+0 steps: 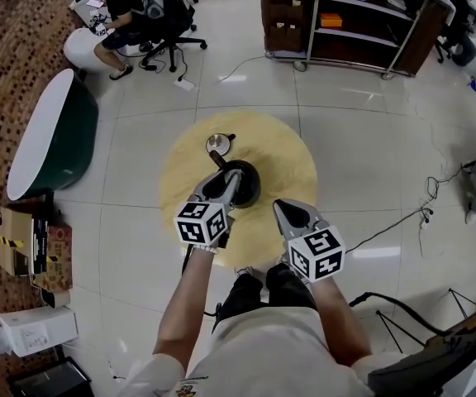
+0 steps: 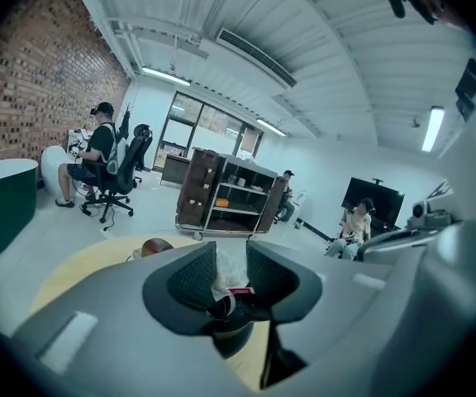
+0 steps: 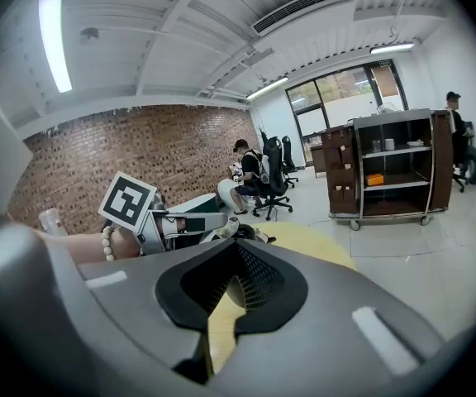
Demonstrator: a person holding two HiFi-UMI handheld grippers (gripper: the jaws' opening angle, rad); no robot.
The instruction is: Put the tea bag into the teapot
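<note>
A black teapot stands uncovered in the middle of a round yellow table. Its lid lies just beyond it. My left gripper hovers right over the pot's mouth. In the left gripper view the white tea bag with its red tag hangs between the parted jaws of the left gripper, above the dark teapot; the pads do not press it. My right gripper rests shut and empty to the right of the pot, and in its own view the right gripper points at the table.
A dark shelved cart stands beyond the table. A person sits on an office chair at the far left. A green tub and boxes line the left side. Cables trail on the floor at right.
</note>
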